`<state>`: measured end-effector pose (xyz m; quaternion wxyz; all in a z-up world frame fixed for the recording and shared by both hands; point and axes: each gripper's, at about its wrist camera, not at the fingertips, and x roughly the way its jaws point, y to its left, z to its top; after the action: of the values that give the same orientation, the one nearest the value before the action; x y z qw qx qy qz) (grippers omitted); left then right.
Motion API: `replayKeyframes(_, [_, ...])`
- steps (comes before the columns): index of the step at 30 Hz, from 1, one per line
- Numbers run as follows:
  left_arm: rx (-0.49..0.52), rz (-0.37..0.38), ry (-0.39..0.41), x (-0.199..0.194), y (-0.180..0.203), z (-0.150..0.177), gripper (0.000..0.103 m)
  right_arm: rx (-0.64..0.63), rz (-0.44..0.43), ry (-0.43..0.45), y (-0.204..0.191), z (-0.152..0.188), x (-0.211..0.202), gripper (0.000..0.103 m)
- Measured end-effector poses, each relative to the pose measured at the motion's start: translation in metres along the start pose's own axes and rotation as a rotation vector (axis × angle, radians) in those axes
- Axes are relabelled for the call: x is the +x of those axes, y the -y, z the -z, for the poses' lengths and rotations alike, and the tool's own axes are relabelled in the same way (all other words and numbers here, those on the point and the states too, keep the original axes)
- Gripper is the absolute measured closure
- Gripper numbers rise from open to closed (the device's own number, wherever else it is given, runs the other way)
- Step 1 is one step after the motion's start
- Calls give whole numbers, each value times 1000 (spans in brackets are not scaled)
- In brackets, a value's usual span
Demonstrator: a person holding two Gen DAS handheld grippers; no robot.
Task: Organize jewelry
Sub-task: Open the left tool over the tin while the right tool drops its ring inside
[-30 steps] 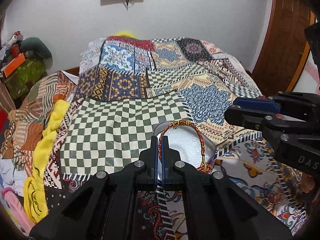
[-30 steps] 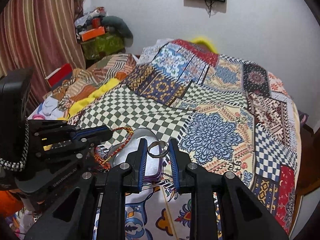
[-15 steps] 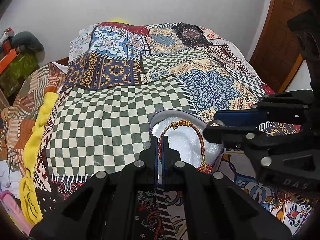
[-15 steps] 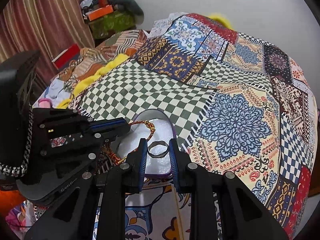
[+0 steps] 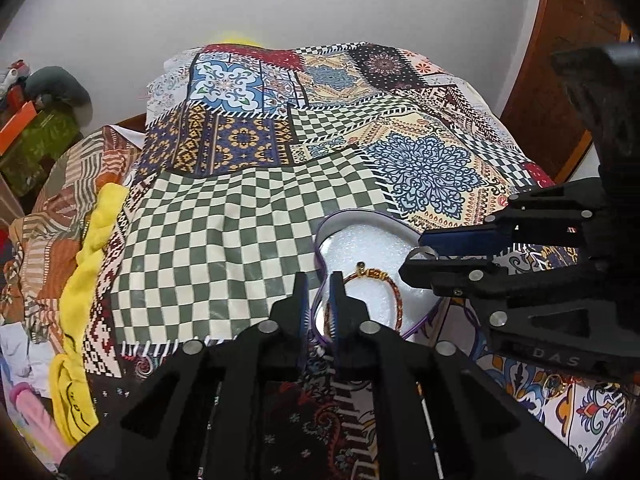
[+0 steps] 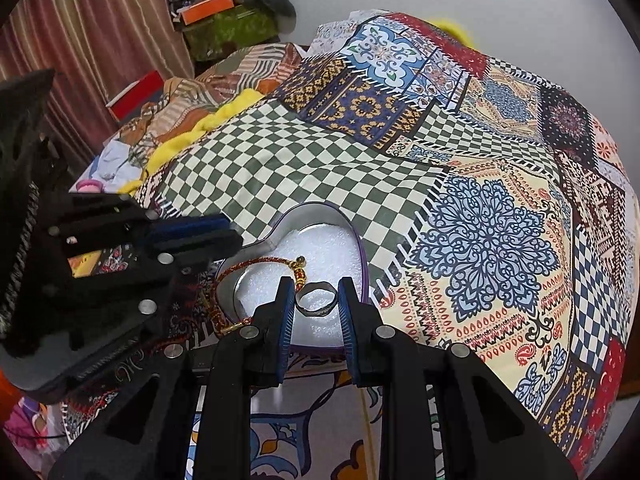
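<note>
One heart-shaped box (image 6: 320,216) on the bed, white foam inside. One braided bracelet (image 6: 256,265) in red and gold draped across its near-left rim, and one silver ring (image 6: 316,299) over the foam: two pieces of jewelry in all. Two grippers in play, the left gripper (image 5: 319,282) and the right gripper (image 6: 316,292), two jaws each, so four blue-padded jaws. One patchwork bedspread (image 6: 480,220) under it all. One yellow cloth (image 5: 90,248) bunched at the far-left edge.

Both grippers crowd heart tin (image 6: 356,236); checkered quilt (image 6: 280,164) beyond lies open.
</note>
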<state>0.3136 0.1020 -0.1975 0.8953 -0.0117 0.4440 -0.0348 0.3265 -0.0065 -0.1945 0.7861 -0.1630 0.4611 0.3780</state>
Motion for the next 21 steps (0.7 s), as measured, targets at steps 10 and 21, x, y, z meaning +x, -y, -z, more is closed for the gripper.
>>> replayKeyframes(10, [-34, -16, 0, -14, -10, 7, 68, -46, 55, 14, -11, 1, -6, 68])
replayKeyframes(21, [-8, -28, 29, -50, 4, 12, 68, -50, 107, 75, -20, 8, -45, 68])
